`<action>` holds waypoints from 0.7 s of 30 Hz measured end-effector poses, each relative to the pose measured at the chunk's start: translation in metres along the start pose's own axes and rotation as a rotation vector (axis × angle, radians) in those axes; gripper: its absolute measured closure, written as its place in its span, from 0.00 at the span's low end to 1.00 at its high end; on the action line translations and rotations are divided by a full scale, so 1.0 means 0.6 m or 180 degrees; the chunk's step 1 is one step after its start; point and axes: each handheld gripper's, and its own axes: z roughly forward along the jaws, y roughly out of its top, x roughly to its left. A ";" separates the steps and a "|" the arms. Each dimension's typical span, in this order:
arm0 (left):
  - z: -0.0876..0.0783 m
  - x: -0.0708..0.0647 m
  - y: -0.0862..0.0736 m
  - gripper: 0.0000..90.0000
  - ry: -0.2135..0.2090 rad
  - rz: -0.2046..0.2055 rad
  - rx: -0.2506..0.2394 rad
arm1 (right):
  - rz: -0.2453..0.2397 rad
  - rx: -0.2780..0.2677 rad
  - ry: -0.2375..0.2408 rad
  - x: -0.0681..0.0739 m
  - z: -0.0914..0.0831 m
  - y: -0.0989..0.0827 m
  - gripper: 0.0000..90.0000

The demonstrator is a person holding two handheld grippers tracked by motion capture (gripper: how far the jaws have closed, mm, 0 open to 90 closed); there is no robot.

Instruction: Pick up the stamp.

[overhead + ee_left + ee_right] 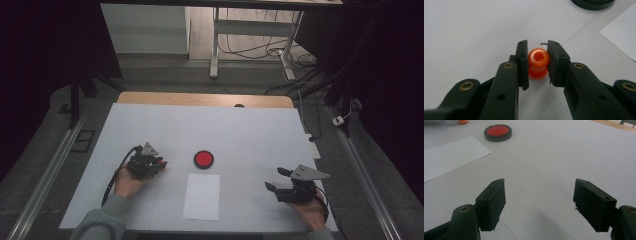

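Left gripper (538, 62) is what I'm watching: its jaws pinch a small orange bead-like piece (538, 63) standing on the white table (150, 125), pads pressed against both its sides. Nothing blocks it; I see the red disc in a black rim (203, 159) just beyond, near the table's middle, and a white sheet of paper (201, 196) lying flat between my two hands. My right gripper (539, 202) hovers well apart at the right, jaws spread wide over bare surface.
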 end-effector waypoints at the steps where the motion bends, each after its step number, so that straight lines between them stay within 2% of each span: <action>1: -0.001 0.000 0.000 0.80 0.0005 -0.0002 -0.0005 | 0.0000 0.0009 0.0006 0.000 0.001 0.000 0.28; 2: -0.002 0.001 0.000 0.80 0.0003 -0.0012 -0.0017 | 0.0006 0.0005 0.0039 0.000 0.002 -0.001 0.28; 14: -0.025 0.007 -0.001 0.80 -0.0050 -0.0087 -0.0209 | -0.0013 0.0025 0.0013 0.002 0.008 -0.002 0.28; 21: -0.035 0.005 0.001 0.80 -0.0088 -0.0063 -0.0285 | -0.0027 0.0017 -0.0002 0.005 0.011 -0.001 0.29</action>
